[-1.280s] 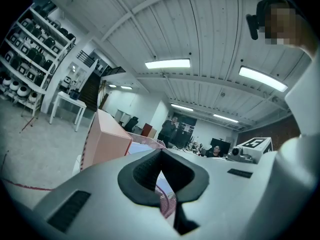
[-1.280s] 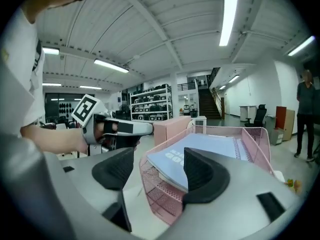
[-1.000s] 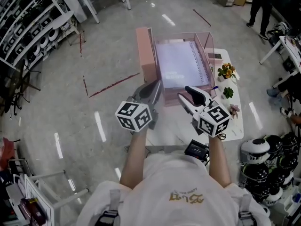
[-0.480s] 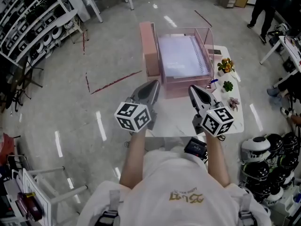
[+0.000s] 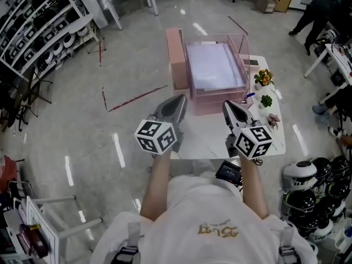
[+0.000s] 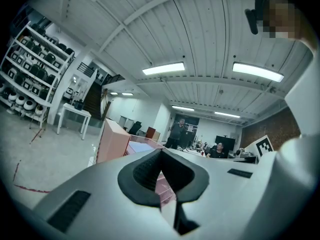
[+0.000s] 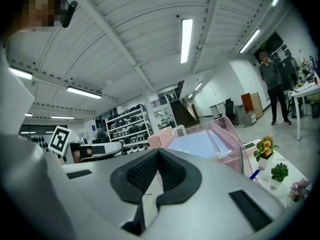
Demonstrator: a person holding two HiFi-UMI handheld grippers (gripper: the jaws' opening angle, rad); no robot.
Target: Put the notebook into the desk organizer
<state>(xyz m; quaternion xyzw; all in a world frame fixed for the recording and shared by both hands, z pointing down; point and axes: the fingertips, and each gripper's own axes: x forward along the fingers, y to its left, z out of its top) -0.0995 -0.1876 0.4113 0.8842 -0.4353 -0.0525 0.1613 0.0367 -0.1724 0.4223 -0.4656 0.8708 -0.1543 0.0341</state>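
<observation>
Grey polished floor spread around the small white table (image 5: 278, 142), with shelving (image 5: 38, 34) far off to the left of your grippers and a row of little potted plants (image 5: 265, 78) to the right of them.

A second earlier your right gripper (image 5: 226, 104) had its jaws parted near the organizer's front edge. Now they were pressed together with nothing between them. Your left gripper (image 5: 182, 98) was closed tip to tip and empty as well, just as it had been before. Both grippers had drawn back a little toward you and were held side by side, level, with their tips short of the desk organizer (image 5: 245, 51) and not touching it.

The notebook (image 5: 212, 67) had not shifted. It lay flat in the top tray of the pink organizer, straight ahead of both grippers and roughly centred between the lines they pointed along. Its long axis ran away from you, in the same direction as the grippers pointed. Its spiral binding ran down the edge on your right gripper's side, and one short edge faced the gripper tips. A pink upright box (image 5: 176, 59) stood against the organizer beyond your left gripper, and a blue pen (image 5: 248, 96) lay just past the tip of your right one.
</observation>
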